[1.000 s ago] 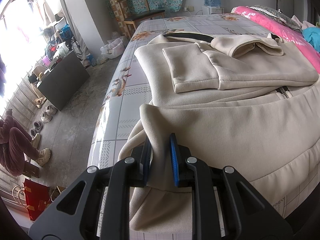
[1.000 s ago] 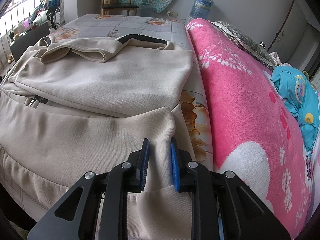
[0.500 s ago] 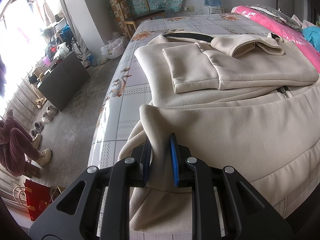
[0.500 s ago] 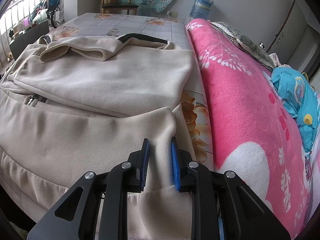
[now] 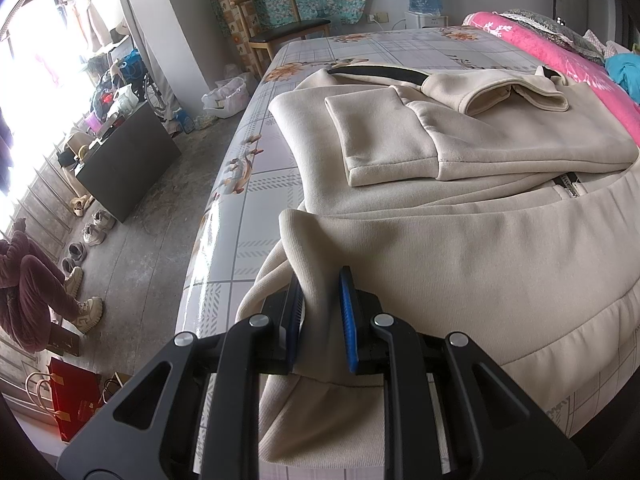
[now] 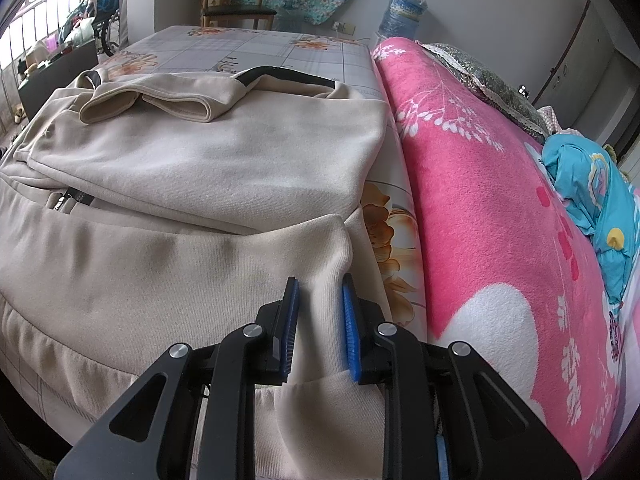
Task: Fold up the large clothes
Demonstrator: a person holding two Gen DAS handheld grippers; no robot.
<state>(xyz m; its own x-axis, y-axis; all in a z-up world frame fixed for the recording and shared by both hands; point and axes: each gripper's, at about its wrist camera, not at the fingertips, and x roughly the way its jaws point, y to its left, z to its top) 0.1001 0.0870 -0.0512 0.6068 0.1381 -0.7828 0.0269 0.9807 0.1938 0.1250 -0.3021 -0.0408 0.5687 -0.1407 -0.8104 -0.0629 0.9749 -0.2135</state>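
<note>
A large beige zip sweatshirt [image 5: 460, 240] lies spread on the bed, its sleeves folded across the chest and a dark collar band at the far end. My left gripper [image 5: 320, 280] is shut on the garment's near left hem corner, cloth bunched between the blue pads. In the right wrist view the same sweatshirt [image 6: 200, 184] fills the left half, and my right gripper [image 6: 318, 284] is shut on its near right hem corner. The bottom band hangs below both grippers toward the near bed edge.
The bed [image 5: 256, 184] has a glossy floral checked cover. A pink blanket [image 6: 500, 220] and a blue bundle [image 6: 592, 184] lie along the right. Left of the bed are bare floor, shoes, a dark cabinet [image 5: 128, 160], a crouching person [image 5: 28, 288]. A chair [image 5: 288, 36] stands beyond.
</note>
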